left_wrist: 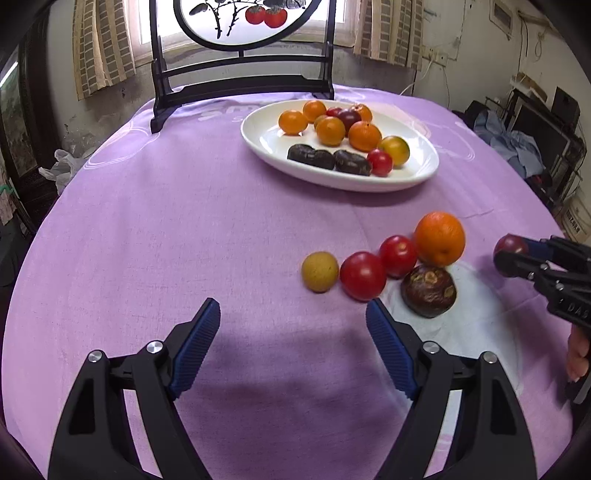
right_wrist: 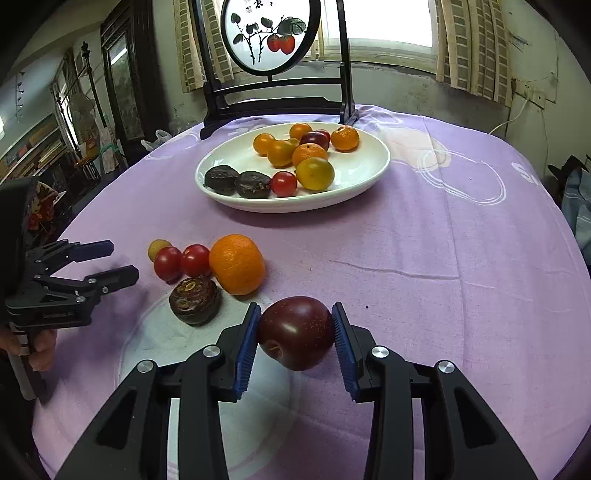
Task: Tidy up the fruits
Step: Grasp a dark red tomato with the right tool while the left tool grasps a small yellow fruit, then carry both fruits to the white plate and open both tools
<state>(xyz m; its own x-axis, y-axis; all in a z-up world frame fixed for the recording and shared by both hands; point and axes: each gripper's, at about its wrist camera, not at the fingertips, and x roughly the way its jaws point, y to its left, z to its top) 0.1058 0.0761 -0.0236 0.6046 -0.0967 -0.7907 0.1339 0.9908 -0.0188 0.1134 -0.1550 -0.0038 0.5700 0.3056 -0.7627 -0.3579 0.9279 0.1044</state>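
Note:
My right gripper is shut on a dark red plum and holds it just above the purple cloth; it also shows in the left wrist view. My left gripper is open and empty, just short of a loose group: a yellow-green fruit, two red tomatoes, a large orange and a dark brown wrinkled fruit. A white oval plate farther back holds several small oranges, dark fruits, a plum and a tomato.
A black wooden stand with a round painted screen stands behind the plate at the table's far edge. The purple tablecloth covers the round table. Shelves and clutter lie beyond the table's edges.

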